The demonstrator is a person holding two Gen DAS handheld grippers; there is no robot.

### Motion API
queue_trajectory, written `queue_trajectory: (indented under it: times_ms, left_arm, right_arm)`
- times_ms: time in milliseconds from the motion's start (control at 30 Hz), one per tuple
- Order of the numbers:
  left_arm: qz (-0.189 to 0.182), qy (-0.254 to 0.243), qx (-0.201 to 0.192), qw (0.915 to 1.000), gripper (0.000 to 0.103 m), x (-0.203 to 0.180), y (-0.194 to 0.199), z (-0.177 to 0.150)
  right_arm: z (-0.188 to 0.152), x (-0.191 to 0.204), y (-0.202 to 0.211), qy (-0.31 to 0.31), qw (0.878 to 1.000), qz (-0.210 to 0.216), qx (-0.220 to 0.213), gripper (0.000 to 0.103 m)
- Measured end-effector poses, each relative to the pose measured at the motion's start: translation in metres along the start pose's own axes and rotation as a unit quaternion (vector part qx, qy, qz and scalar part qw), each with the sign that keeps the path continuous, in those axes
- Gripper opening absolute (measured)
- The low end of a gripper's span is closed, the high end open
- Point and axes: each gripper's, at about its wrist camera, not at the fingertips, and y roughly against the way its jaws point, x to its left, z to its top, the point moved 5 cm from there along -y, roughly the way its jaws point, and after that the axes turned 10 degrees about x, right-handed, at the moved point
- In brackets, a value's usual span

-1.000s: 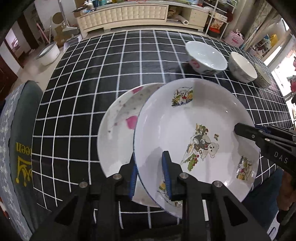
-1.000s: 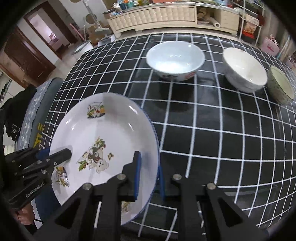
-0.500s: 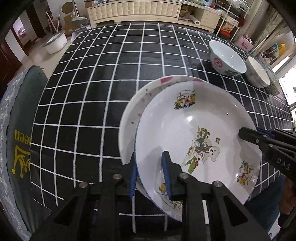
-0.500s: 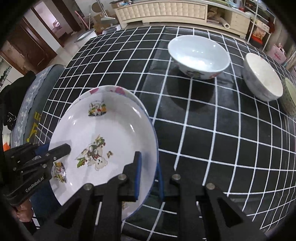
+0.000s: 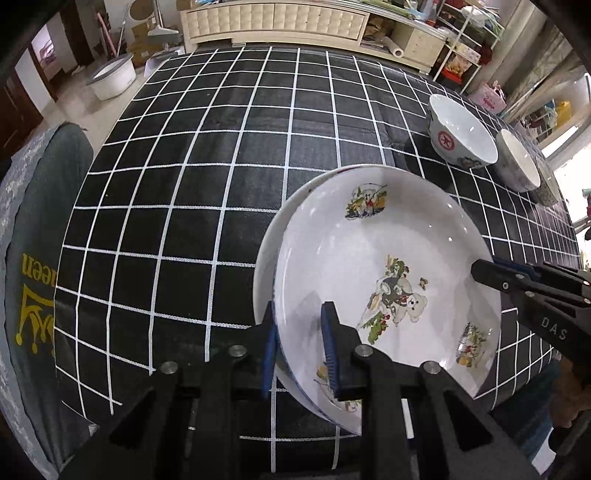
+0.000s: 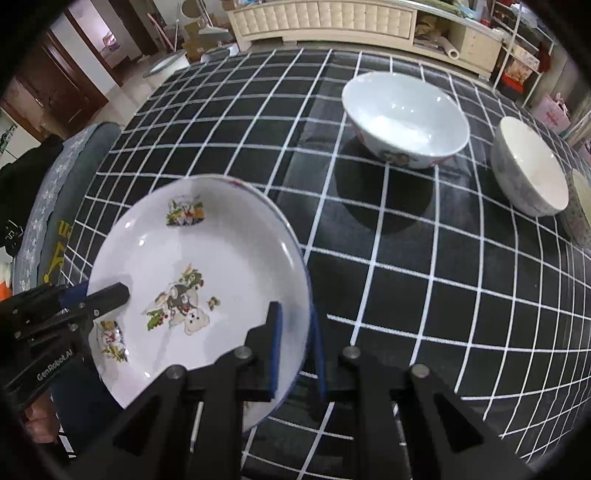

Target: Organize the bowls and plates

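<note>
A white cartoon-bear plate point(image 5: 388, 266) is held by both grippers over a second white plate point(image 5: 266, 258), of which only the left rim shows. My left gripper point(image 5: 298, 343) is shut on the bear plate's near left rim. My right gripper point(image 6: 295, 343) is shut on the bear plate's point(image 6: 192, 280) right rim. A white bowl with a red mark point(image 5: 461, 133) and a smaller white bowl point(image 5: 517, 162) stand on the table at the right. In the right wrist view they are the large bowl point(image 6: 404, 118) and the small bowl point(image 6: 530, 166).
The table has a black cloth with white grid point(image 5: 221, 155). A patterned small bowl point(image 6: 581, 206) sits at the far right edge. A chair back with a grey cover point(image 5: 33, 258) is at the table's left. A cream cabinet point(image 5: 277, 22) is beyond the table.
Both grippers have carried the bear plate to the left, so it now covers nearly all of the plate beneath it. The bowls appear farther right.
</note>
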Motion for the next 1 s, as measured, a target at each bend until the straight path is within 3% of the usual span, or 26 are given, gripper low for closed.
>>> queue_trajectory:
  times_ms: [100,200,333,400,433,500,633,767,867,1000]
  left_arm:
    - [0.003,0.003,0.005,1.0,0.021,0.0,0.002,-0.002]
    - [-0.004,0.019,0.006,0.9998,0.021,0.002,0.004,-0.004]
    - [0.013,0.017,0.004,0.9998,0.022,-0.001,0.009,-0.009]
    - [0.036,0.01,-0.001,0.9993,0.033,-0.002,0.013,-0.011]
    - [0.053,0.007,-0.006,0.9986,0.045,-0.002,0.016,-0.012]
    - [0.072,-0.003,-0.02,0.9972,0.045,-0.002,0.023,-0.013]
    - [0.053,-0.002,-0.027,0.9982,0.045,-0.002,0.035,-0.015]
    - [0.043,-0.003,-0.033,0.9985,0.045,-0.008,0.045,-0.012]
    - [0.03,-0.008,-0.041,0.9987,0.051,-0.017,0.052,-0.007]
    - [0.03,-0.018,-0.045,0.9984,0.051,-0.035,0.054,0.007]
  right_arm:
    - [-0.002,-0.003,0.003,-0.002,1.0,0.003,-0.001,0.02]
    - [-0.006,-0.006,0.004,-0.003,1.0,0.007,0.0,0.028]
    - [-0.01,-0.006,0.007,-0.005,1.0,0.011,-0.002,0.047]
    - [-0.013,-0.005,0.009,-0.003,1.0,0.01,-0.005,0.05]
    - [-0.014,-0.004,0.009,-0.002,1.0,0.011,-0.004,0.05]
    - [-0.017,-0.002,0.01,-0.001,1.0,0.015,-0.003,0.05]
    - [-0.019,-0.001,0.02,-0.002,0.999,0.03,-0.011,0.051]
    - [-0.017,-0.006,0.037,-0.009,0.999,0.028,-0.031,0.069]
    - [-0.015,-0.017,0.049,-0.018,0.999,0.025,-0.042,0.07]
    - [-0.012,-0.034,0.058,-0.028,0.998,0.017,-0.048,0.071]
